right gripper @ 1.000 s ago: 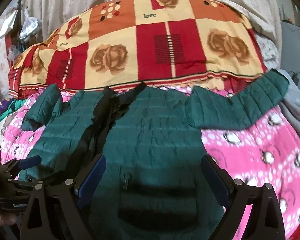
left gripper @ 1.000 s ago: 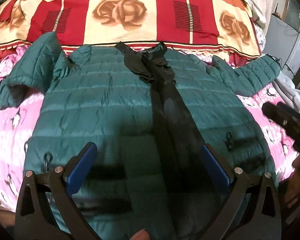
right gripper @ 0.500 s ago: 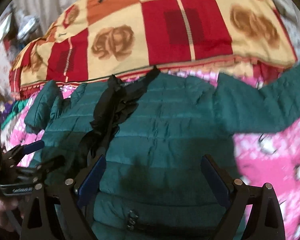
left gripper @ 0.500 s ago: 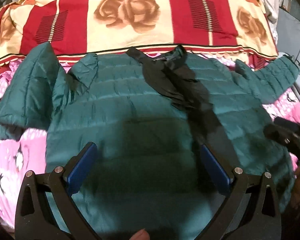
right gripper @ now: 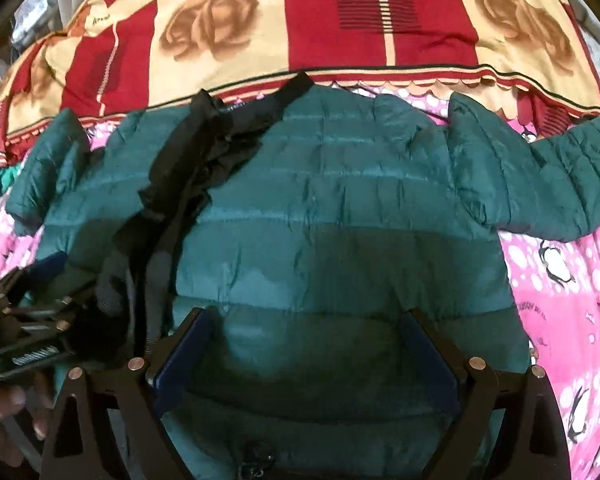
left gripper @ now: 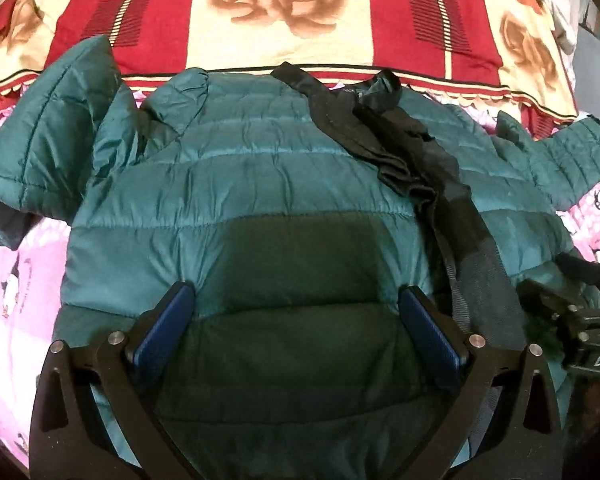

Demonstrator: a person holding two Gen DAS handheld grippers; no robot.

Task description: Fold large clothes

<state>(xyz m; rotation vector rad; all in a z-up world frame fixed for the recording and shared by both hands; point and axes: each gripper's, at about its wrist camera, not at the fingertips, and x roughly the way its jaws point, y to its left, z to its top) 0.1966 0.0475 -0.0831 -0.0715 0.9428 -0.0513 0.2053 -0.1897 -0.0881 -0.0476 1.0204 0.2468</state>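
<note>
A large dark green quilted jacket [left gripper: 260,184] lies front up on the bed, sleeves spread to both sides, its black lining [left gripper: 404,148] showing along the open front. It also fills the right wrist view [right gripper: 340,216]. My left gripper [left gripper: 296,328] is open, low over the jacket's left half near the hem. My right gripper [right gripper: 304,348] is open over the right half near the hem. Each gripper shows at the edge of the other's view: the right one [left gripper: 572,312] and the left one [right gripper: 24,320].
A pink penguin-print sheet [right gripper: 560,280] covers the bed under the jacket. A red and cream rose-pattern blanket [left gripper: 284,12] lies behind the collar. A bare hand [right gripper: 4,420] shows at the lower left of the right wrist view.
Both grippers have moved forward and lower over the jacket, so it fills more of each view. Both stay open. The jacket has not moved.
</note>
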